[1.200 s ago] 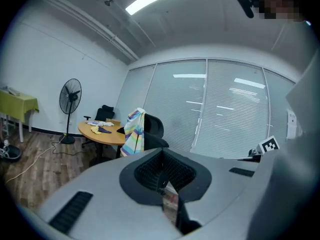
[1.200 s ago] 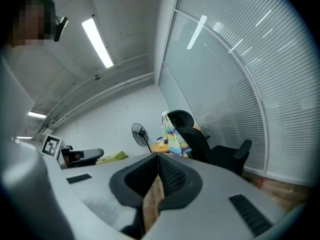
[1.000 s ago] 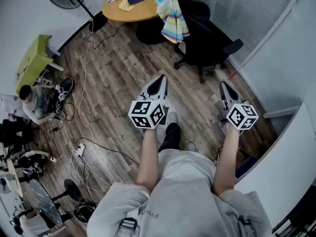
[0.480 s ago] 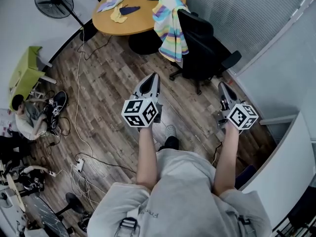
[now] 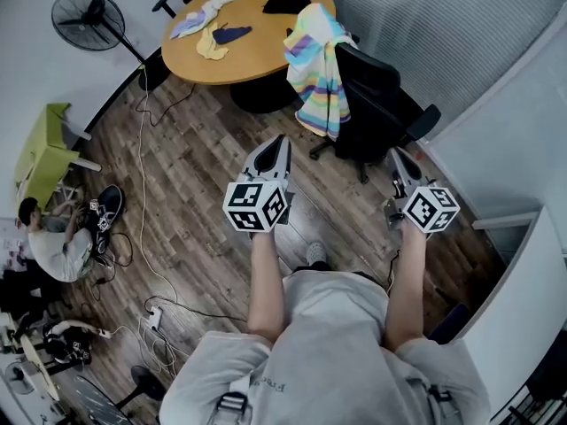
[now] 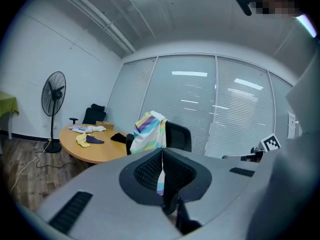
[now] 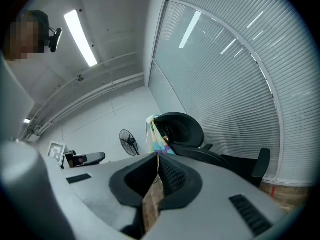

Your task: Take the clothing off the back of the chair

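Observation:
A pastel striped garment (image 5: 317, 67) hangs over the back of a black office chair (image 5: 376, 104) beside a round wooden table (image 5: 252, 34); it also shows as the striped garment (image 6: 147, 132) and the striped garment (image 7: 159, 136) on the chair (image 7: 186, 130). My left gripper (image 5: 277, 142) is shut and empty, held out over the wood floor short of the chair. My right gripper (image 5: 396, 155) is shut and empty too, just in front of the chair's base. Neither touches the garment.
Several small clothes (image 5: 213, 27) lie on the table. A standing fan (image 5: 81, 14) is at the far left, with cables (image 5: 146, 193) trailing over the floor. People sit on the floor (image 5: 58, 246) by a green table (image 5: 40, 153). Blinds and a wall close the right side.
Both grippers and I have moved forward toward the chair; chair, garment and table now sit lower and nearer in the head view. Both jaws stay shut.

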Action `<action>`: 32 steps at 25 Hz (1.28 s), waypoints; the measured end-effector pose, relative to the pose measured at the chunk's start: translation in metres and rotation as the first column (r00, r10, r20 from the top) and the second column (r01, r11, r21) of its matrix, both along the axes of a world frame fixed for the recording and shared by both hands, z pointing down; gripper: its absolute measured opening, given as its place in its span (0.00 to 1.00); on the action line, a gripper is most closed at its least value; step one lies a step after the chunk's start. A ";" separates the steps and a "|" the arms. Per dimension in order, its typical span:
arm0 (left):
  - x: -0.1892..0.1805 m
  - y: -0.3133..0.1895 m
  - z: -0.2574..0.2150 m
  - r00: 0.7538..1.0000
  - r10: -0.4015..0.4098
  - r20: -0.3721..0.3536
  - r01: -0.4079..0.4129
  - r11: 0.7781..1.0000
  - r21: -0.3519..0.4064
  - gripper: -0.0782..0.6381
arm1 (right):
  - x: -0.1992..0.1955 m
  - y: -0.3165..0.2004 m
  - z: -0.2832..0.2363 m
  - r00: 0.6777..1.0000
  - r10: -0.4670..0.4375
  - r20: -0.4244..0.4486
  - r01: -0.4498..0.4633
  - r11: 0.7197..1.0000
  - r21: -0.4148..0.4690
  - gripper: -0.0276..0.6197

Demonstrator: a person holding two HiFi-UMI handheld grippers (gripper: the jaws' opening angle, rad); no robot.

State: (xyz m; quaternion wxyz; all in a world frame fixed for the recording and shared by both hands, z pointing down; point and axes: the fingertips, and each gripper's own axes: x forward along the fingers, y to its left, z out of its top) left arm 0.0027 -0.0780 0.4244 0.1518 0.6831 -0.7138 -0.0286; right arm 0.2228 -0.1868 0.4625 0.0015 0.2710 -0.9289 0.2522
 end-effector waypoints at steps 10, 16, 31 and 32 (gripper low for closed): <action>-0.034 -0.013 0.008 0.999 -0.011 -0.042 0.012 1.000 0.009 0.15 | -0.044 -0.006 0.003 0.994 -0.003 -0.111 0.013 0.996 0.084 0.08; -0.048 -0.016 0.012 1.000 -0.026 -0.008 0.025 1.000 -0.008 0.15 | -0.065 -0.017 0.009 0.992 -0.001 -0.123 0.011 0.996 0.083 0.08; -0.086 -0.082 0.009 0.998 -0.050 0.041 0.051 0.998 -0.026 0.15 | -0.114 -0.088 -0.021 0.995 0.014 -0.096 0.001 0.987 0.158 0.08; -0.088 -0.090 0.006 0.998 -0.046 0.049 0.047 0.999 -0.027 0.15 | -0.117 -0.088 -0.020 0.996 0.012 -0.087 0.001 0.989 0.150 0.08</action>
